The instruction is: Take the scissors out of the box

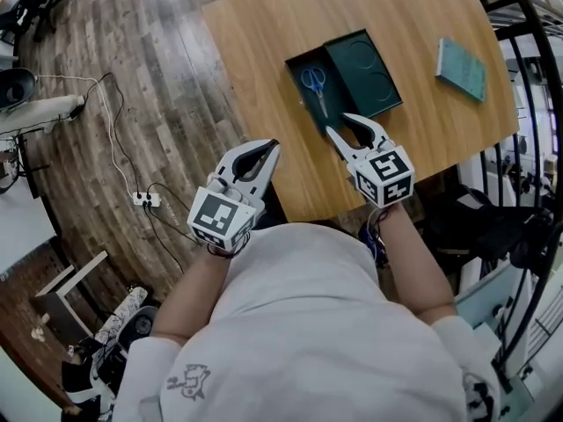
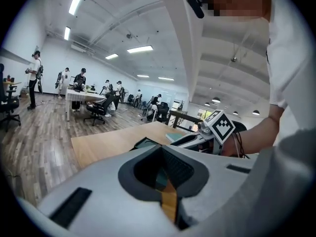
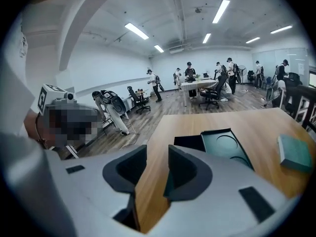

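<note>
Blue-handled scissors [image 1: 313, 81] lie in the open dark green box [image 1: 299, 67] on the wooden table [image 1: 264, 51]. The box's lid [image 1: 362, 70] rests beside it on the right. My right gripper [image 1: 338, 123] hovers just short of the box's near edge, open by a narrow gap with nothing between its fingers. In the right gripper view [image 3: 158, 154] the box [image 3: 190, 142] and lid [image 3: 228, 145] lie ahead; the scissors do not show there. My left gripper [image 1: 274, 144] is shut and empty, held off the table's near left corner. Its own view [image 2: 161, 149] shows the box edge [image 2: 146, 143].
A teal book [image 1: 462, 69] lies at the table's right side, also visible as the book [image 3: 296, 152] in the right gripper view. A power strip and cables [image 1: 145, 199] lie on the wooden floor to the left. A black metal rack [image 1: 528, 148] stands at the right. People and office chairs are far behind.
</note>
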`<state>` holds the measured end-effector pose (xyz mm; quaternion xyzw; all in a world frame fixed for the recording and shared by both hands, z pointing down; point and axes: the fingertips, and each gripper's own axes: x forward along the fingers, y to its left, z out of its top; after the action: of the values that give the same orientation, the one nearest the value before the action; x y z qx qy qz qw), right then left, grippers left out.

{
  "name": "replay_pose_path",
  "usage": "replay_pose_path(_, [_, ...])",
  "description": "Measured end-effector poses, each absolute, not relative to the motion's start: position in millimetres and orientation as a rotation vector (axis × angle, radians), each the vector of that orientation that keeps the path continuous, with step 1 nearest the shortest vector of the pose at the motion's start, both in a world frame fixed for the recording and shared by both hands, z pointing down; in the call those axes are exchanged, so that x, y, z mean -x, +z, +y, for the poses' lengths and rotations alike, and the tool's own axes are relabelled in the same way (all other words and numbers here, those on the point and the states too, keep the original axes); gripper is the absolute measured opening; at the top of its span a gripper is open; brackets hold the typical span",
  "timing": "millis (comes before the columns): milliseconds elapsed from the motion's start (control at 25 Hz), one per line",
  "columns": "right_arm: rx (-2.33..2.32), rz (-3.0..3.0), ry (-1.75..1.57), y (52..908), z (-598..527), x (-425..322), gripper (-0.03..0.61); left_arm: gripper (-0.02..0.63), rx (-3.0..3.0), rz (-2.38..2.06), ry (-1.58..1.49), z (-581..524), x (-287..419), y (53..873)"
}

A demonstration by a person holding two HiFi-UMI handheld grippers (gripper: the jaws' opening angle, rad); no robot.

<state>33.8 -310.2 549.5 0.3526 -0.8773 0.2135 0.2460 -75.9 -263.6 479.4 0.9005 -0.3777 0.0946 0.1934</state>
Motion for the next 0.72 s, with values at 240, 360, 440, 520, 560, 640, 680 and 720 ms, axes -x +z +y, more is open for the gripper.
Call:
replay_pose_path(240, [-0.958, -2.344, 0.605, 576, -335, -26, 0.138, 0.005, -2.503, -1.024, 0.272, -281, 79, 497])
replay_pose_path(360, [-0.964, -2.326, 0.610, 587, -348, -26, 0.135, 0.005, -2.506, -1.000, 0.276, -291, 74, 502])
replay_pose_path(440, [-0.971, -2.309, 0.600, 593, -357, -26, 0.132, 0.005, -2.512, -0.985, 0.277, -299, 72, 504])
replay_pose_path(520, [-0.983, -2.289, 0.583, 599, -367, -25, 0.115, 0.005, -2.515, -0.975, 0.281, -307, 71, 507])
replay_pose_path(560, [-0.989, -2.279, 0.579, 602, -372, -25, 0.112, 0.005, -2.516, -0.969, 0.287, -311, 69, 510])
replay_pose_path(640, [-0.998, -2.265, 0.581, 609, -382, -26, 0.107, 0.005, -2.517, -0.954, 0.305, -319, 65, 519])
replay_pose_path(680, [-0.998, -2.260, 0.585, 613, -386, -26, 0.107, 0.005, -2.516, -0.946, 0.314, -322, 63, 523])
replay_pose_path(720, [-0.994, -2.254, 0.588, 618, -389, -26, 0.107, 0.005, -2.514, -0.939, 0.321, -325, 61, 527])
